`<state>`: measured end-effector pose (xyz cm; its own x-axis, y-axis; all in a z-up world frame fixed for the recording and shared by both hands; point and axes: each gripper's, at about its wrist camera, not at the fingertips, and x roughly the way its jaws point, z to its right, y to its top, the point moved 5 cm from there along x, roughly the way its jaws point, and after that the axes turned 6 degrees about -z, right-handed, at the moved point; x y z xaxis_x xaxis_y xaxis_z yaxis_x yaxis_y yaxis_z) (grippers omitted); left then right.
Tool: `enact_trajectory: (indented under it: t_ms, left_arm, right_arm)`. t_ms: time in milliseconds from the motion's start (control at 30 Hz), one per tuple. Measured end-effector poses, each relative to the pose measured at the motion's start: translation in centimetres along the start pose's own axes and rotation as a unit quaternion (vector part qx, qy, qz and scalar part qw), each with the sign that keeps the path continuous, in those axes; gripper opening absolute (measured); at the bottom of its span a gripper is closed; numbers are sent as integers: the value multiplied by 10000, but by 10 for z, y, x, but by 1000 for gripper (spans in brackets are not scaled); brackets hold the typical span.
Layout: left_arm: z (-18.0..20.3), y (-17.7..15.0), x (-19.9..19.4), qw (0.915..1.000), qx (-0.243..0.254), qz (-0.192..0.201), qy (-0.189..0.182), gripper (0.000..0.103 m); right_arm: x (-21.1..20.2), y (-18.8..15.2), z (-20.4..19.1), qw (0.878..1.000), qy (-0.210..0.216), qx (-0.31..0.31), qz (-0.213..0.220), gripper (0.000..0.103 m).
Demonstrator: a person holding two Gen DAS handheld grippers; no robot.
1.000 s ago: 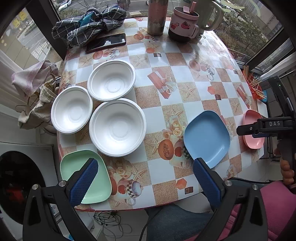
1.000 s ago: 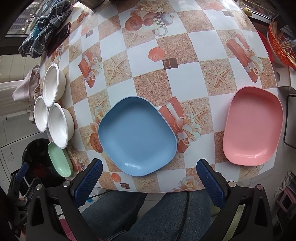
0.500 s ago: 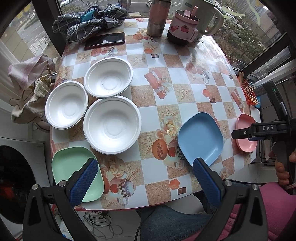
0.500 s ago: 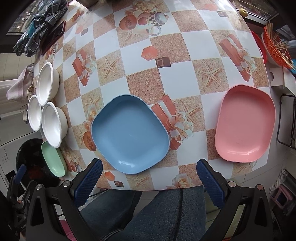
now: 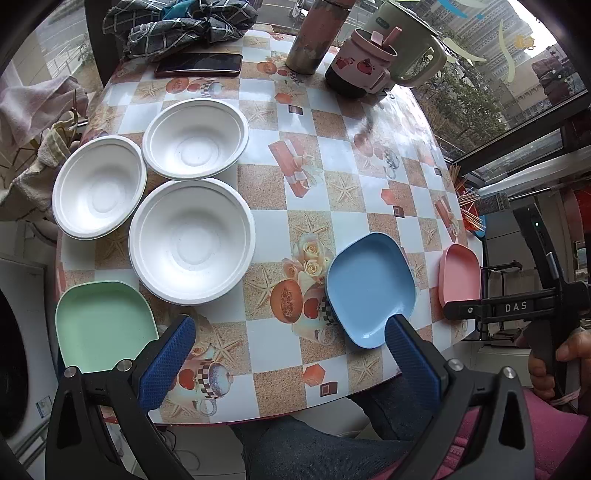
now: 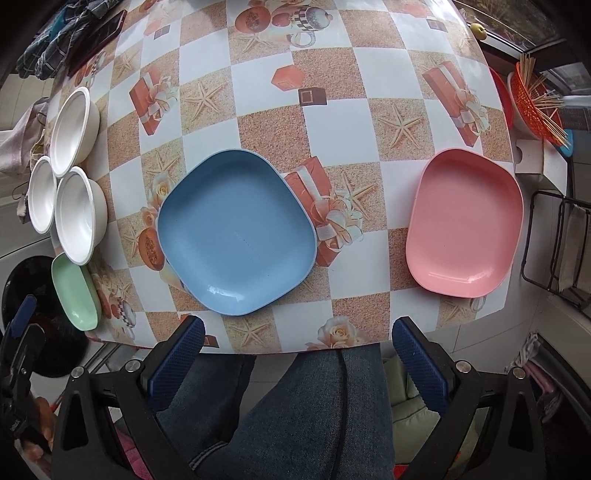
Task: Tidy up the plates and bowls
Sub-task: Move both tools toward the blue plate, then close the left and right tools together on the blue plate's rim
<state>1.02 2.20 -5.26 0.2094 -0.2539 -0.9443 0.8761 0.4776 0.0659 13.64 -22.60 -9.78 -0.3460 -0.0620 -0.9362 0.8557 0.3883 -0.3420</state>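
Note:
Three white bowls [image 5: 192,242] [image 5: 99,192] [image 5: 195,138] sit side by side on the left of the patterned table [image 5: 332,177]. A green plate [image 5: 103,325] lies at the near left corner, a blue plate [image 5: 369,288] near the front middle and a pink plate [image 5: 460,277] at the right edge. My left gripper [image 5: 291,347] is open and empty above the front edge, between the green and blue plates. My right gripper [image 6: 297,350] is open and empty, held off the table's front edge below the blue plate [image 6: 236,232] and left of the pink plate [image 6: 465,221].
At the back stand a metal flask [image 5: 314,33], a pink cup [image 5: 360,66], a jug [image 5: 402,37], a phone [image 5: 199,64] and a checked cloth [image 5: 181,22]. An orange basket of sticks [image 6: 535,99] sits off the right edge. My legs are below the front edge.
Both grippers have pulled back and up from the table, so the plates and bowls look farther away. Nothing on the table has moved. Both grippers stay open.

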Motion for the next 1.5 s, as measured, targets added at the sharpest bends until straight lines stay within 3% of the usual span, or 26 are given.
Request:
enact_trajectory:
  t_ms: [133,367,600,1000,1233,1500]
  left_arm:
    - [7,-2,12,9999,70,-147,-57,103]
    - [19,-20,56,9973,184,-664,241,103]
    - [30,-36,96,9921,-184,-1171,400,103]
    - [50,6,143,9882,-734,-677,1161,103]
    - [34,2,162,9832,-1136,-548,1318,103]
    - [27,-5,180,9808,-1091,-601,1501,103]
  right_arm:
    - [-2,-6,0,9998,-145,-147,82,102]
    - [12,-12,4,9976,-355,-555,203,102]
    - [41,-2,14,9936,-636,-923,152,102]
    - [57,64,11,9868,-434,-1450,580,102]
    - [71,87,10,9833,-208,-1670,687,102]
    - [81,86,-14,9672,-765,-2228,953,102]
